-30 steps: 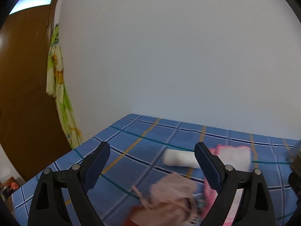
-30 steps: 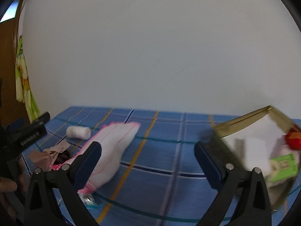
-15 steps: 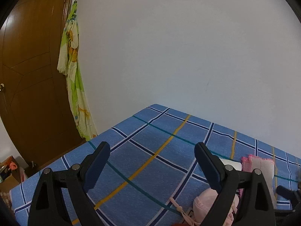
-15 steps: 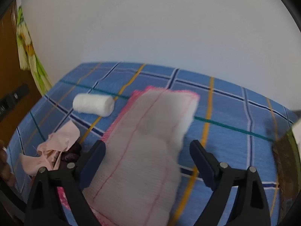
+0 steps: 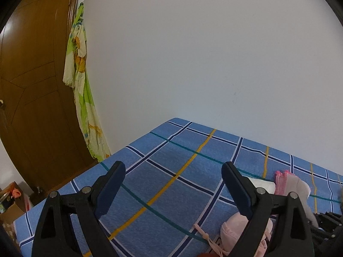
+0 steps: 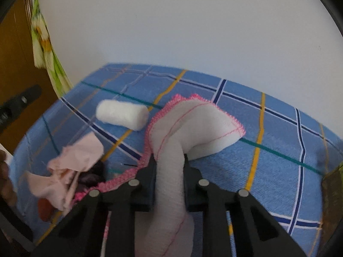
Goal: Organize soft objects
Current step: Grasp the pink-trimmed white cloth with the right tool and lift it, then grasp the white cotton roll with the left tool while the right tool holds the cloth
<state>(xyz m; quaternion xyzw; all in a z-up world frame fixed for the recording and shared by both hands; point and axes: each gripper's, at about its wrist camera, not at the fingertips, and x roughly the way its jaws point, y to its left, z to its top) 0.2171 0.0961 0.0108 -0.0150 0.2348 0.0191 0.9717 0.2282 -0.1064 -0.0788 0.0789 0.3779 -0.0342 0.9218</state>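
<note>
Your R gripper (image 6: 169, 167): jaws clamped on white pink-edged cloth (image 6: 193, 124), bunched over blue plaid bed (image 6: 278, 160). L gripper (image 5: 173, 189): jaws apart, nothing between. Rolled white towel (image 6: 122, 117) beside cloth. Container at R edge (image 6: 332, 190): contents hidden.

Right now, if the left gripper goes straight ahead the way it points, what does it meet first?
Probably the blue checked bed cover. The left gripper is open with nothing between its fingers, and it points down at bare cover. The pink garment lies off to the side.
</note>
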